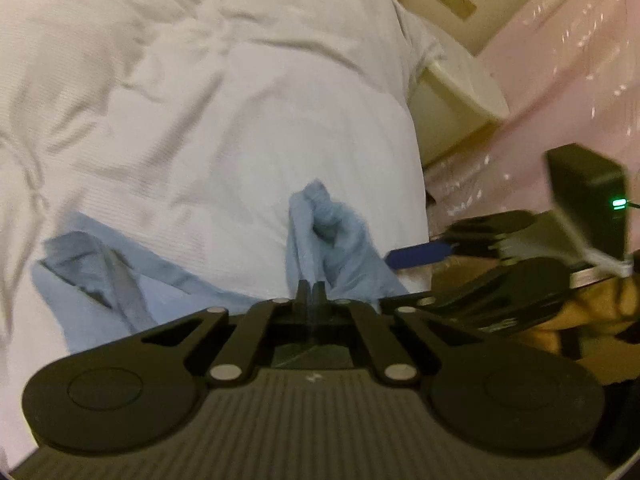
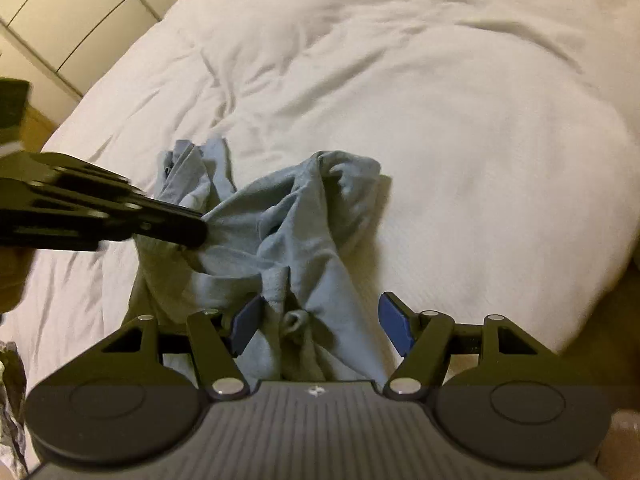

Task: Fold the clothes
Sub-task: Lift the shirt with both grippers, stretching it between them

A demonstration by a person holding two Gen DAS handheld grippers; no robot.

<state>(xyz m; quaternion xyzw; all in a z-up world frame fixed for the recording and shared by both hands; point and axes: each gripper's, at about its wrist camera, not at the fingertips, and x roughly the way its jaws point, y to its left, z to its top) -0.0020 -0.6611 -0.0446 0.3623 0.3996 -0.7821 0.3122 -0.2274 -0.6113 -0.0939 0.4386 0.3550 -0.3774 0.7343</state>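
- On the white duvet, left wrist view: the left gripper has its jaws clamped on a bunched fold of the blue garment; pulling now could drag several layers at once.
- Right wrist view: the right gripper hangs with jaws apart astride the crumpled garment, gripping nothing; closing here risks catching a random wrinkle rather than an edge.
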